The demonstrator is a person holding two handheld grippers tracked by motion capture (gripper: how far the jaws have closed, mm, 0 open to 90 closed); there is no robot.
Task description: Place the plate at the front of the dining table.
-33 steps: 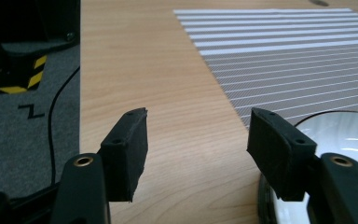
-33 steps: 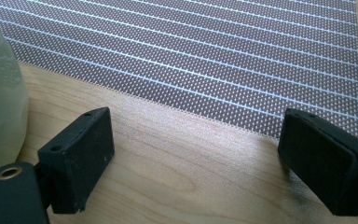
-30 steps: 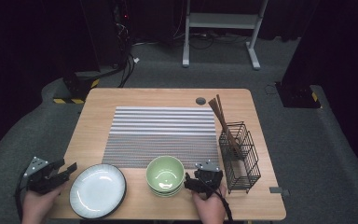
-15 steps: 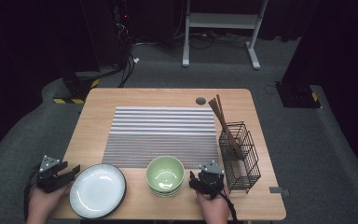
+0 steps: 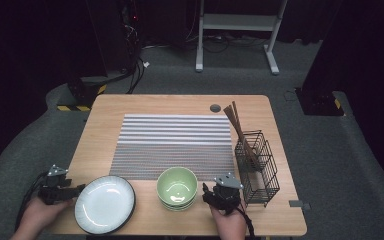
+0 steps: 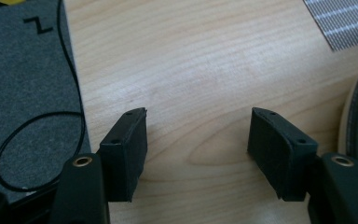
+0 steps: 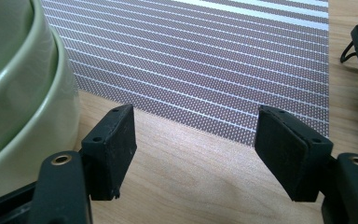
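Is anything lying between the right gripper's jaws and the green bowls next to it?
No. In the right gripper view, bare table separates the open right gripper from the green bowls; the high view agrees.

One white plate (image 5: 104, 204) with a dark rim, one striped placemat (image 5: 176, 145) and one black wire basket (image 5: 257, 167) are counted on the one wooden bench (image 5: 180, 104). The green bowls (image 5: 177, 187) are seen as a stack of at least two; the exact number cannot be told. Several brown sticks (image 5: 240, 131) are held in the basket, too close together to be counted, and two grippers are seen, a left gripper (image 5: 79, 189) and a right gripper (image 5: 206, 190).
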